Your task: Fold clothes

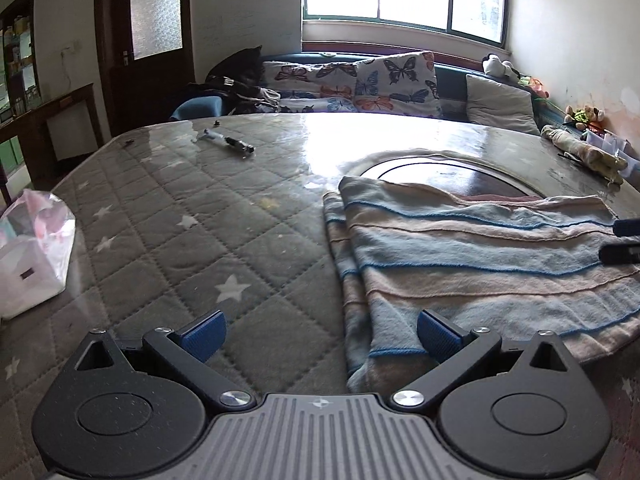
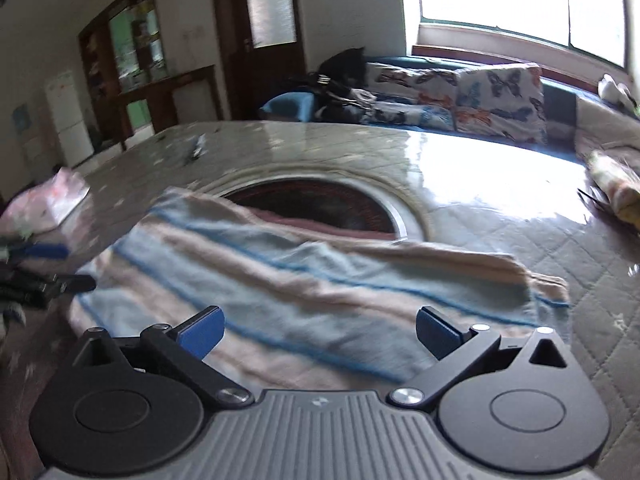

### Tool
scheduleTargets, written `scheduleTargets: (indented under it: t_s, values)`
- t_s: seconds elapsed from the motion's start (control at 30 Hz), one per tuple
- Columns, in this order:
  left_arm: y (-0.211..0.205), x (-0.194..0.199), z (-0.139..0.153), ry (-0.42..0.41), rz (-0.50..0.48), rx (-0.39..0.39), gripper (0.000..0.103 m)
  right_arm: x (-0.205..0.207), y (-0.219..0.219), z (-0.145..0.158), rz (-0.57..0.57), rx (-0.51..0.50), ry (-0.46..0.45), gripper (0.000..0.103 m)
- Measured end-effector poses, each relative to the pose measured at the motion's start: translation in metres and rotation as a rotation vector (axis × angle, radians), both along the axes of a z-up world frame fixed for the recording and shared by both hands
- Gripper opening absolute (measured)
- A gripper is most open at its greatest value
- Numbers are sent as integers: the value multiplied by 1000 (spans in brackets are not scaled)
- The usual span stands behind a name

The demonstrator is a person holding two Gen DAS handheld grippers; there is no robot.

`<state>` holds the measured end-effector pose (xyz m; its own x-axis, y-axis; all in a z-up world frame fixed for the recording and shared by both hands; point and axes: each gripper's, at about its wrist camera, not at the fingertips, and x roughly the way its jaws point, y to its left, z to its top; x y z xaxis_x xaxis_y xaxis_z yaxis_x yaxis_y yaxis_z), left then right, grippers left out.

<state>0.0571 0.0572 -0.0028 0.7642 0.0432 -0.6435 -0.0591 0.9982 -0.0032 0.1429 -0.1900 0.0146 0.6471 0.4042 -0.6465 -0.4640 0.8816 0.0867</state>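
Note:
A striped garment [image 1: 472, 256] in pale blue, beige and pink lies folded over on the quilted table cover [image 1: 168, 216], partly across a dark round inset [image 1: 452, 176]. My left gripper [image 1: 320, 332] stands open just above the garment's near left edge, nothing between its blue pads. The right gripper's fingertips [image 1: 620, 240] poke in at the right edge of the left wrist view. In the right wrist view the same garment [image 2: 304, 276] spreads under my open right gripper [image 2: 320, 332], which hovers over its near hem. The left gripper [image 2: 44, 268] shows at the left, blurred.
A white and pink plastic bag [image 1: 32, 256] sits at the table's left edge. A pen-like tool [image 1: 236, 144] lies at the far left. A rolled cloth [image 1: 584, 152] and small boxes sit far right. Behind the table is a sofa with butterfly cushions [image 1: 392, 80].

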Motion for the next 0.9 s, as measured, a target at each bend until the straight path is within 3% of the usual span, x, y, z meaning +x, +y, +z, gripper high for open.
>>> scheduleTargets:
  t_s: [0.4, 0.53, 0.63, 0.9]
  values:
    - [8, -9, 3, -10, 7, -43, 103, -33, 39, -3, 144, -41, 2, 103]
    - [11, -12, 5, -17, 7, -68, 103, -17, 49, 7, 158, -3, 2, 103]
    - [14, -15, 7, -23, 7, -86, 103, 0, 58, 9, 163, 20, 22, 96]
    - [16, -19, 12, -30, -29, -152, 103, 42, 87, -4, 129, 32, 78, 94]
